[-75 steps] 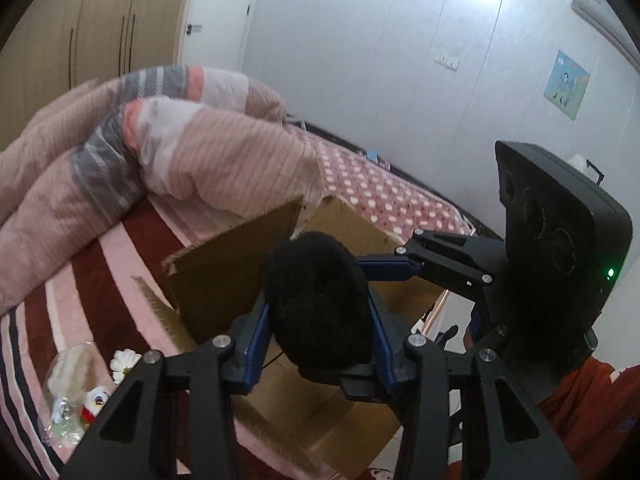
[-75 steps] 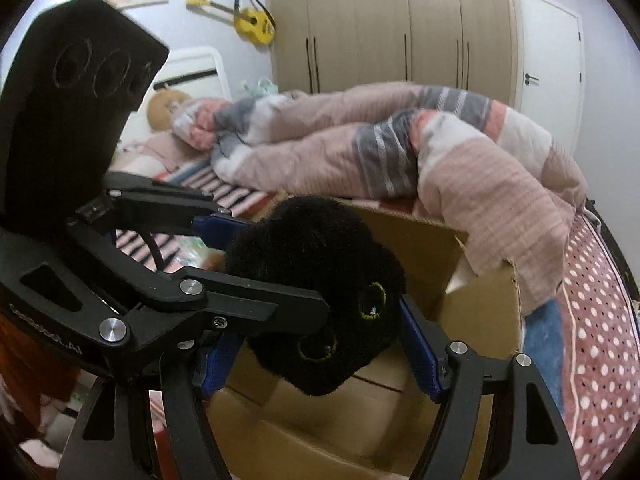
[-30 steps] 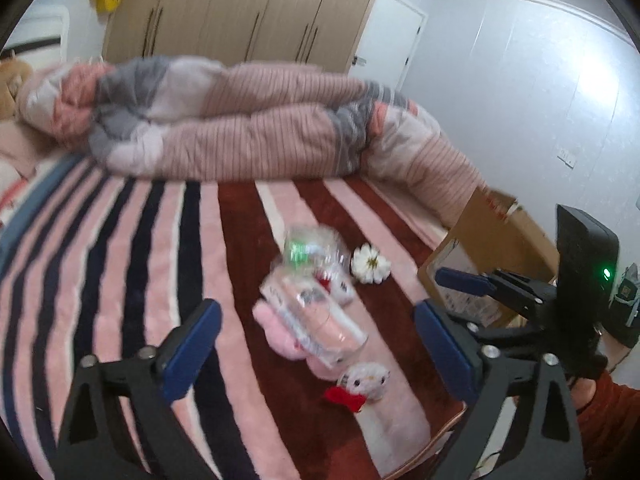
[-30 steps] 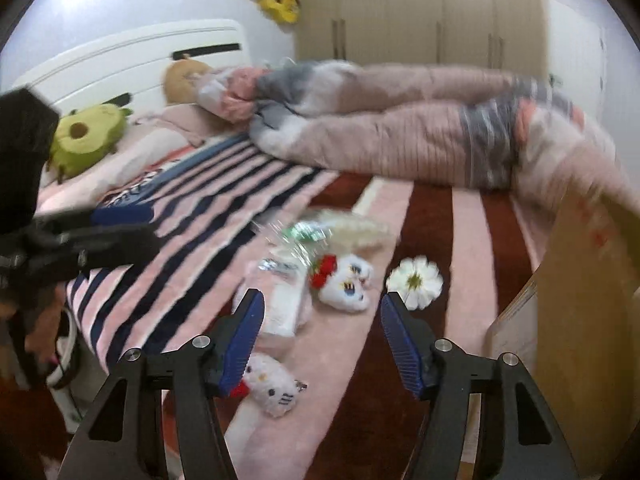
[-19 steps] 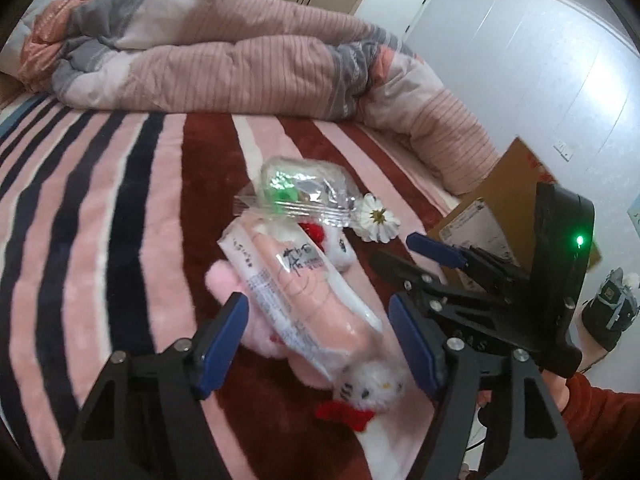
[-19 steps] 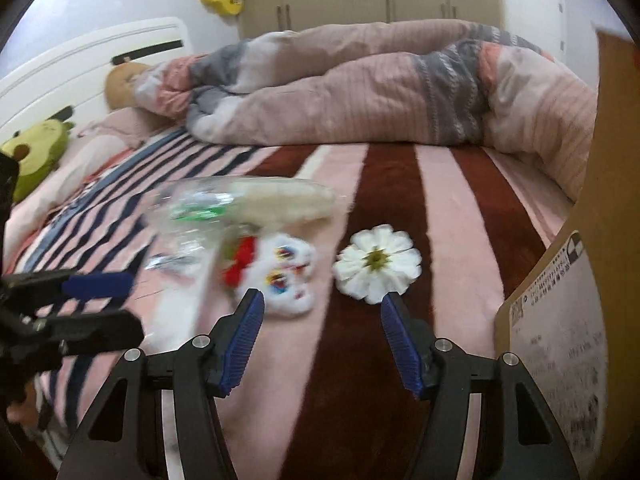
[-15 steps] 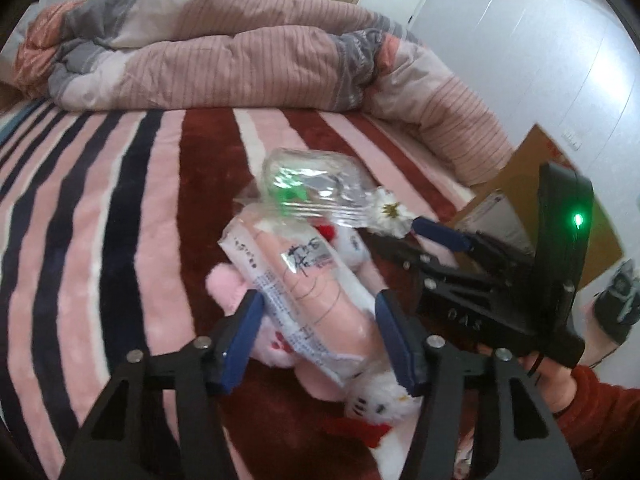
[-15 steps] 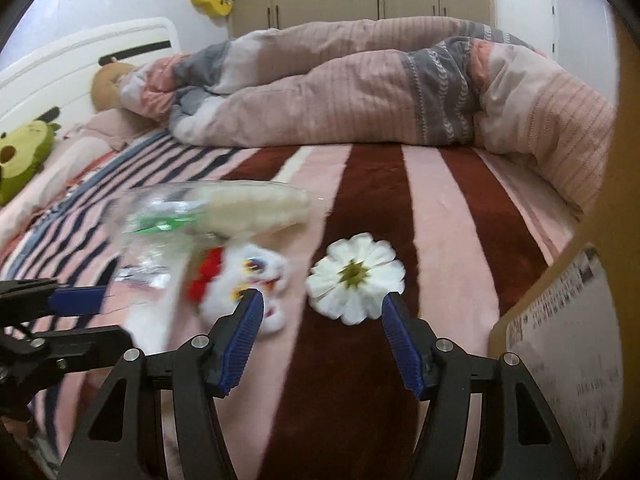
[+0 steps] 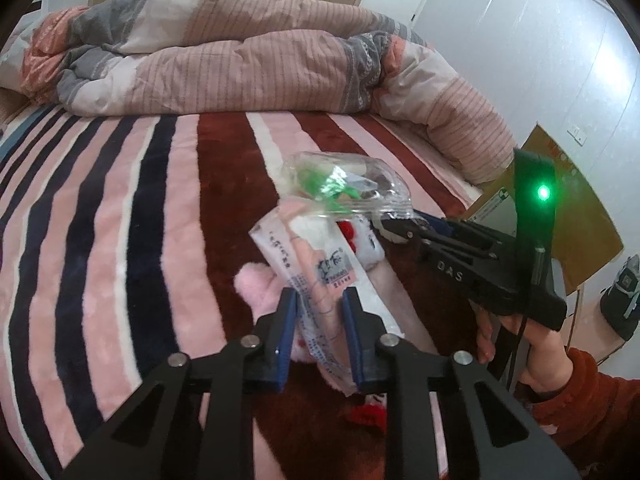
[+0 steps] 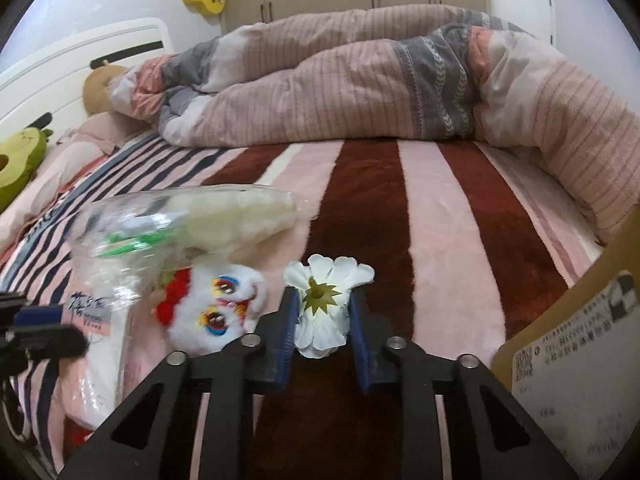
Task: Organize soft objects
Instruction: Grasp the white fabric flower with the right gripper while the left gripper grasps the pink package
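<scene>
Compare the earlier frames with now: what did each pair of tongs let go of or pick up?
Both released the black plush toy at the box and dropped to the bed. The left tongs have just closed on the wrapped pink toy, the right tongs on the white flower. The quilt is unchanged.

The cardboard box (image 10: pixel 580 352) runs off the right wrist picture's edge. The clear bag (image 10: pixel 160 224) is motion-blurred. The small plush with a red bow (image 9: pixel 370 408) is mostly hidden behind the left gripper (image 9: pixel 320 332). The print on the wrapped pink plush (image 9: pixel 316 280) is unreadable.
</scene>
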Demonstrator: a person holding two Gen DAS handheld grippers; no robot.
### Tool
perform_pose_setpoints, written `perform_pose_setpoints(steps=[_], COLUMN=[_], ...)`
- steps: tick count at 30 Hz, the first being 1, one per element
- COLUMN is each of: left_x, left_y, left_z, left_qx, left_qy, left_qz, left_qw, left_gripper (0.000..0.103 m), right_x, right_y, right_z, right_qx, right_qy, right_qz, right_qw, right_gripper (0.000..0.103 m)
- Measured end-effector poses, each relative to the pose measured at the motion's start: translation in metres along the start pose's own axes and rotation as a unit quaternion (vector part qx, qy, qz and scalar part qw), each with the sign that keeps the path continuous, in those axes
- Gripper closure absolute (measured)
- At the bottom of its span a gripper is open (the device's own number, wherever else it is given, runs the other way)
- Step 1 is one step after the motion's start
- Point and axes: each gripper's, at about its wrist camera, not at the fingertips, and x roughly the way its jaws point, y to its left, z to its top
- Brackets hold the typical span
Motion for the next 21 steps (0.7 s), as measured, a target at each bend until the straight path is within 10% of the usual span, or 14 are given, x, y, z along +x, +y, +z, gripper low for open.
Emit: perform_pose_setpoints(steps=[8,12,21], left_x=[-0.021,-0.011,0.009], left_y=[0.01,0.004,-0.008], left_z=[0.0,-0.002,-0.013], left_qx=[-0.012,-0.009,0.004], left_qy=[-0.004,0.009,0.036], left_qz=[0.014,0.029,0.095], left_qw=[0.9998,0.9995,0.9948], left_gripper=[0.082,0.032,0.028], right_x=[-0.035,-0.035,-0.027], right_y=[0.006,0.007,0.008], right_z=[-0.013,-0.02,-0.027], right_qx=[0.0,-0.008,-0.018], right_qy=[-0.001,0.012,0.028], right_qz=[0.031,0.031,0.028], right_qw=[1.0,0.999,0.999], right_gripper=[0.084,0.084,0.084])
